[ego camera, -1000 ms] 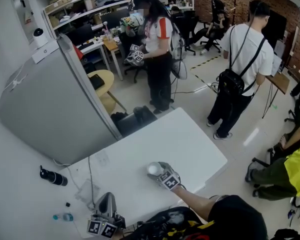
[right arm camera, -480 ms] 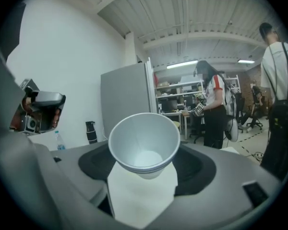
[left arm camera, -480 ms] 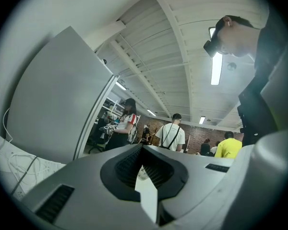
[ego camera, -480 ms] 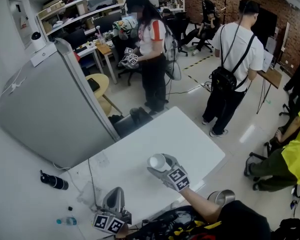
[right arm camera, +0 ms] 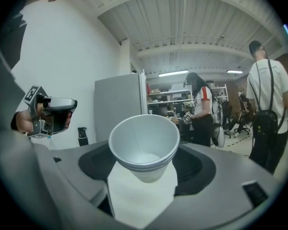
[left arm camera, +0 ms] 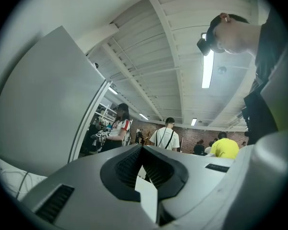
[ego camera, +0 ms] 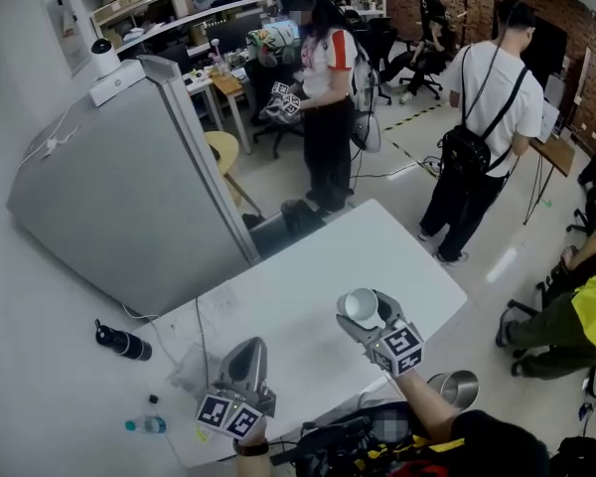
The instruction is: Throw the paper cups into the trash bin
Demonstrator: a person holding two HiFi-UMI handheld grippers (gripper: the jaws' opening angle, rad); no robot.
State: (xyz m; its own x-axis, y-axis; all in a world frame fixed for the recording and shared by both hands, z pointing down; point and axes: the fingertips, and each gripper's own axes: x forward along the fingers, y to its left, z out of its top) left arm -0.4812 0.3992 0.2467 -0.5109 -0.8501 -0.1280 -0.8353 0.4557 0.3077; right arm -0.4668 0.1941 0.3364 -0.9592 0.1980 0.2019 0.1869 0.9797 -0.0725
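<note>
White paper cups, nested one inside another, sit between the fingers of the right gripper, which are clamped on the sides of the stack. The stack's open mouth is tilted upward and it is held clear of the near right part of the white worktop. A shiny metal trash bin stands on the floor just off the worktop's near right edge. The left gripper hovers over the near left edge, fingers together, nothing between them.
</note>
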